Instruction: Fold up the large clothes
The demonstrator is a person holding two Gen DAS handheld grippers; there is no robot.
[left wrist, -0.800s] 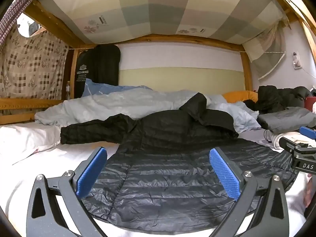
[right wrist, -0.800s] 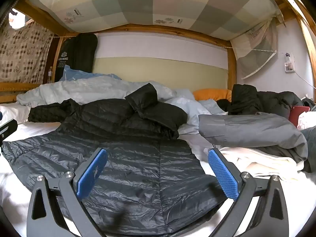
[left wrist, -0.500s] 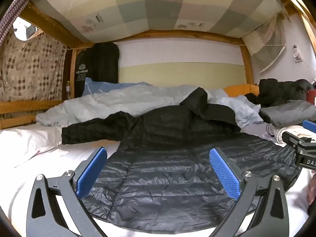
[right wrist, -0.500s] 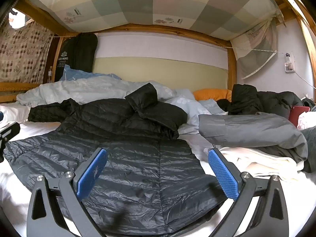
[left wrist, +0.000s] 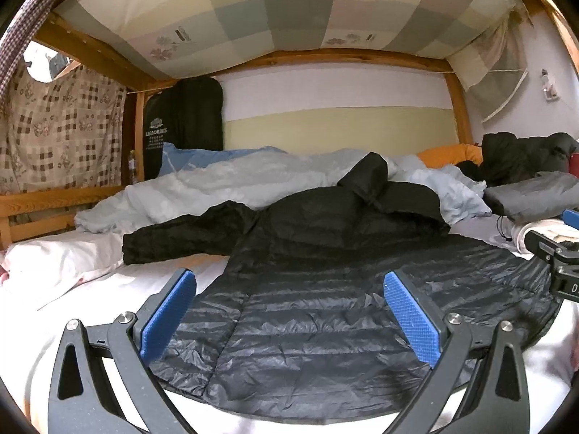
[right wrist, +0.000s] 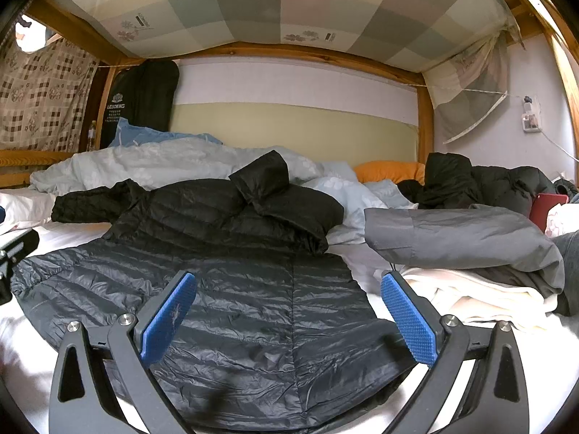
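Observation:
A black quilted puffer jacket (left wrist: pixel 325 307) lies spread flat on the white bed sheet, hem towards me, hood bunched at the far end, one sleeve stretched out to the left. It also shows in the right wrist view (right wrist: pixel 231 289). My left gripper (left wrist: pixel 289 314) is open and empty, just above the jacket's hem. My right gripper (right wrist: pixel 287 314) is open and empty above the hem's right part. The right gripper's body shows at the right edge of the left wrist view (left wrist: pixel 553 264).
A pale blue duvet (left wrist: pixel 224 188) is heaped behind the jacket. A folded grey garment (right wrist: pixel 459 238) on white cloth (right wrist: pixel 481 296) lies to the right, with another black jacket (right wrist: pixel 481 184) and an orange pillow (right wrist: pixel 391 171) behind. A wooden bed rail (left wrist: pixel 54 202) runs along the left.
The left wrist view has shifted slightly, the jacket sitting a little lower and further right in frame. The right gripper has stayed nearly still. Both jaws stay open.

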